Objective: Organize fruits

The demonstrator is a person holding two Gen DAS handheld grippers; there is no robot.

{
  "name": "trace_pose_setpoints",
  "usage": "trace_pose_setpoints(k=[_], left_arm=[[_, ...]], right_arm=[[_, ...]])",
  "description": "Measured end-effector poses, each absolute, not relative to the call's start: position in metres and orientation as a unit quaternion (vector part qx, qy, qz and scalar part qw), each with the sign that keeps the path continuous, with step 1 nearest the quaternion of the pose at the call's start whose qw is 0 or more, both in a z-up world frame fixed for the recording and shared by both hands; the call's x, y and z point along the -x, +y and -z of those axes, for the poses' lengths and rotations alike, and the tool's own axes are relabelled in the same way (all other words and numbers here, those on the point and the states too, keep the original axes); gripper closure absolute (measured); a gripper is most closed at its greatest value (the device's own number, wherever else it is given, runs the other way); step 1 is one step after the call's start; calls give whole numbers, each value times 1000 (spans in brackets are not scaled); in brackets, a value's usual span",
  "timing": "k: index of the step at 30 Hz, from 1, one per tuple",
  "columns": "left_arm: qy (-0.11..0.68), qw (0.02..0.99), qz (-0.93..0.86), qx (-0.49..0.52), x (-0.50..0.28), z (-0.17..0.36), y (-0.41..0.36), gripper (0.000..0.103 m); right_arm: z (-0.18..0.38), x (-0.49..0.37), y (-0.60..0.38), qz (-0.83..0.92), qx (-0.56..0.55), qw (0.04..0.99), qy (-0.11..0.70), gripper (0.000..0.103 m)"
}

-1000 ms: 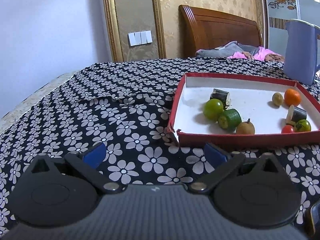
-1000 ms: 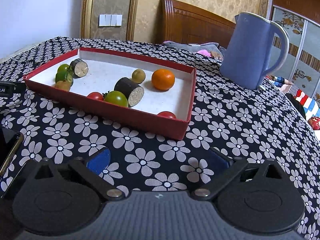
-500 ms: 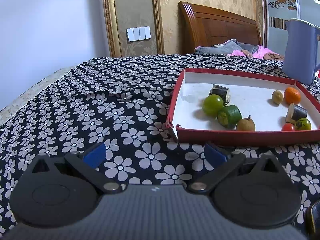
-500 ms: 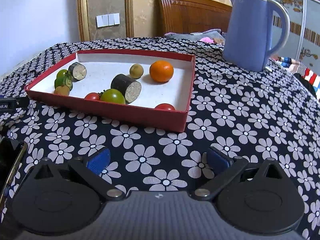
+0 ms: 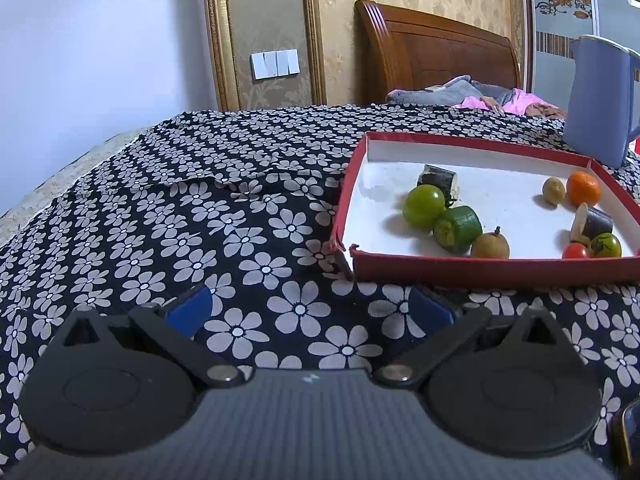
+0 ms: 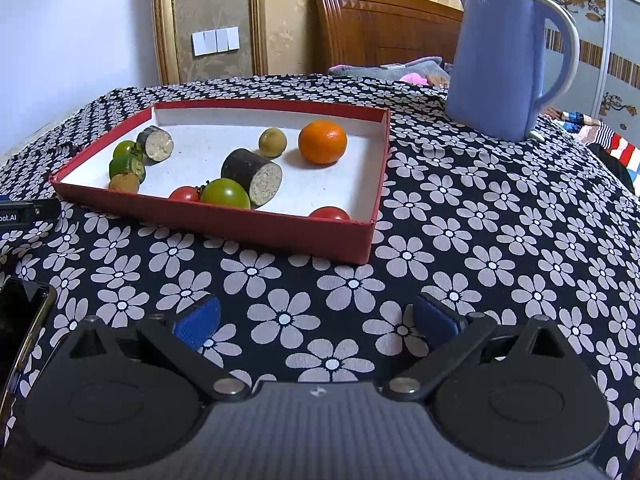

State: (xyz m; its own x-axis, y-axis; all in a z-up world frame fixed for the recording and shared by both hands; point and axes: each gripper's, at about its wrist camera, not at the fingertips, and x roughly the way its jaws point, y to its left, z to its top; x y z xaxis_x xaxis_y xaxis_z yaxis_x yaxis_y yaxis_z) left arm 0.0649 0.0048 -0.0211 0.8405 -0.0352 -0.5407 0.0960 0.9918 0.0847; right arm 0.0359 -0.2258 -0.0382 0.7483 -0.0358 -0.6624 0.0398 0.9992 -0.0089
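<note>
A red tray (image 5: 496, 268) (image 6: 224, 222) with a white floor lies on the flowered cloth and holds several fruits. Among them are an orange (image 6: 322, 142) (image 5: 584, 188), a green tomato (image 6: 225, 193) (image 5: 424, 205), a red tomato (image 6: 329, 213), a dark cut cylinder (image 6: 251, 176) and a small brown fruit (image 5: 490, 245). My left gripper (image 5: 310, 310) is open and empty, low over the cloth, just short of the tray's near left corner. My right gripper (image 6: 318, 318) is open and empty over the cloth in front of the tray's near right corner.
A tall blue jug (image 6: 508, 60) (image 5: 600, 100) stands behind the tray's right end. A dark phone (image 6: 22, 324) lies at the left edge of the right wrist view. A wooden headboard (image 5: 436, 56) and bedding are behind the table.
Both grippers have risen and tilted, so the tray sits lower in each view. The right view has swung right. Jaws stay open and nothing in the tray has moved.
</note>
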Motion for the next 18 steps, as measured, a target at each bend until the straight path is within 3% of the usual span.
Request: trace_pose_setpoints(k=[18], left_arm=[[284,957,35,-57,-66,22,3,0]], right_arm=[[38,-36,-226,20,-3,935,354,0]])
